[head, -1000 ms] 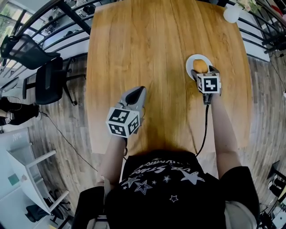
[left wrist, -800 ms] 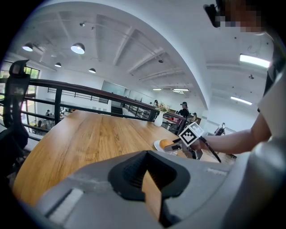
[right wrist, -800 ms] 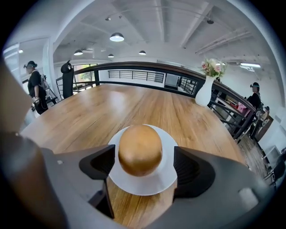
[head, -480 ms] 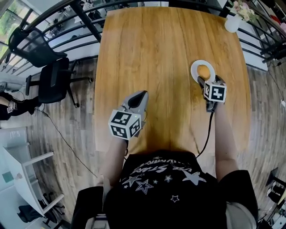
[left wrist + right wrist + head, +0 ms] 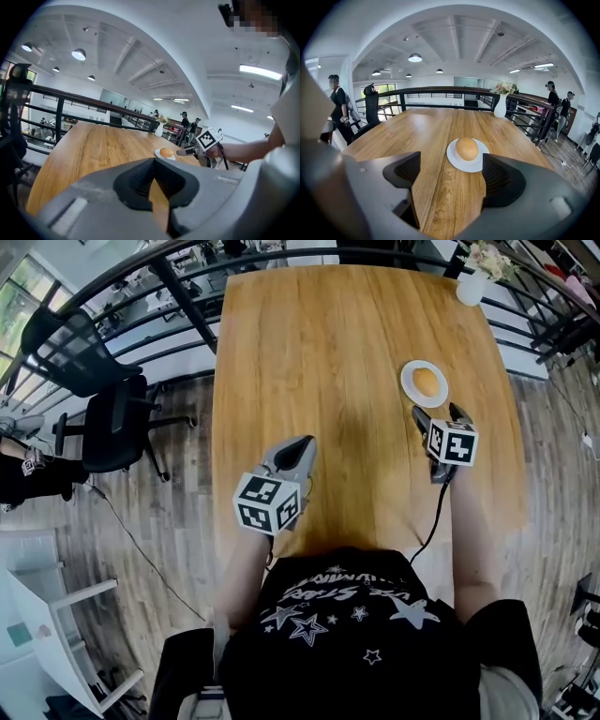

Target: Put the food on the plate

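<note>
A round golden bun (image 5: pixel 426 382) (image 5: pixel 467 148) lies on a small white plate (image 5: pixel 409 388) (image 5: pixel 456 162) on the right side of the wooden table (image 5: pixel 328 362). My right gripper (image 5: pixel 435 412) (image 5: pixel 451 174) hovers just short of the plate, open and empty, its jaws wide apart with the bun ahead of them. My left gripper (image 5: pixel 300 445) (image 5: pixel 154 180) is near the table's front edge, left of centre, shut with nothing between its jaws. In the left gripper view the bun (image 5: pixel 166 152) and the right gripper (image 5: pixel 186 150) show far off to the right.
A white vase of flowers (image 5: pixel 472 282) (image 5: pixel 501 104) stands at the table's far right corner. Black railings run past the far edge. Black chairs (image 5: pixel 98 409) stand on the floor to the left. People stand in the background.
My right gripper has drawn back from the plate toward the near edge, leaving the bun on the plate. The left gripper has stayed shut in about the same place.
</note>
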### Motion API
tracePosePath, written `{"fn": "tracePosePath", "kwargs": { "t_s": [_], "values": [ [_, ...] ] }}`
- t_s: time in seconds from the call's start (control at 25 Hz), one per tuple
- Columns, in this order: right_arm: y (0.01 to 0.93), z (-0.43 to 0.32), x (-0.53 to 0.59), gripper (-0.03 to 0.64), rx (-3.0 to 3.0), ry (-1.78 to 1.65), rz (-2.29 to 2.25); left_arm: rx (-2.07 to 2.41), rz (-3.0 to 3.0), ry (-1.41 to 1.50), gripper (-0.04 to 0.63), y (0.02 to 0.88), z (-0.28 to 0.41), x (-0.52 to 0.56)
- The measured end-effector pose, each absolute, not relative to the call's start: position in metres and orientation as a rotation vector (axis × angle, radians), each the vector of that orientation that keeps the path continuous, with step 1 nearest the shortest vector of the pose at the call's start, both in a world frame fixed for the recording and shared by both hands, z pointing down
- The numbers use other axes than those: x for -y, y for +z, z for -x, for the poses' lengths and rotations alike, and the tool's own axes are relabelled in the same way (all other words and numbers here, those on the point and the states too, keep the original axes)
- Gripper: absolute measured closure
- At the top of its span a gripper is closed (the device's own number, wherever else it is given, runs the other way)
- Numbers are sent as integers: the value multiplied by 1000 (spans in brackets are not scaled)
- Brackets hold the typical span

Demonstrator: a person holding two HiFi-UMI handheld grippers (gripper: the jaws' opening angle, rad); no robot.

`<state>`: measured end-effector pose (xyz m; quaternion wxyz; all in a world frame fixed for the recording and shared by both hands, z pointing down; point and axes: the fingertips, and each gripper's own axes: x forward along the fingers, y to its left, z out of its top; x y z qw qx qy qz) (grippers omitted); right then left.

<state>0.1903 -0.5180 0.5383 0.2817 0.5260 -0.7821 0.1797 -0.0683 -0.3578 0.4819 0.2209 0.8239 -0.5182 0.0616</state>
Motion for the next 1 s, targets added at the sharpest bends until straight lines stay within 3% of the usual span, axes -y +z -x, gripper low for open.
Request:
{"fn": "tracePosePath", "kwargs": {
  "t_s": [0.4, 1.0],
  "values": [
    [516, -171, 438, 210, 2116, 538, -1549, 1259, -2397, 193, 594, 476, 78, 333],
    [492, -205, 323, 382, 2173, 599, -1728, 1095, -2473, 190, 594, 484, 41, 290]
  ]
}}
